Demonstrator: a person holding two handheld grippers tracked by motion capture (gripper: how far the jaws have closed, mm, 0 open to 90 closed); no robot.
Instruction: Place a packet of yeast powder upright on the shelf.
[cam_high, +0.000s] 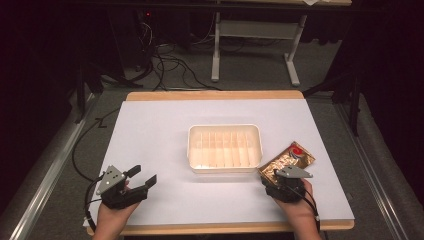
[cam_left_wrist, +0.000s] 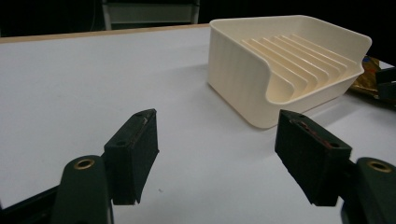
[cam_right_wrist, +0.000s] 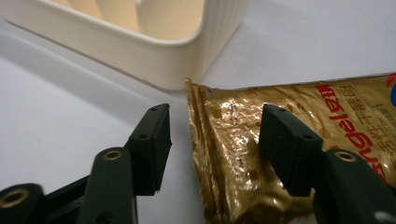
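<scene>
Hiding packet's (cam_high: 287, 161) near end: right gripper (cam_high: 278, 184).

Light falls from above onto my white surface (cam_high: 165, 145), bright against the dark room around it. The cream tray (cam_high: 224, 148) casts a soft shadow toward me. Glare glints off the gold packet (cam_right_wrist: 280, 154) beside that tray. The high view is grainy and soft.

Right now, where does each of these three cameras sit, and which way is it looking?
High view: above the person's side, looking down on the table; both hands hold the left gripper and right gripper.
Left gripper view: rides that gripper, looking between open jaws toward the cream tray.
Right gripper view: looks past open jaws straddling the gold packet's edge.
All three share the tray.
</scene>
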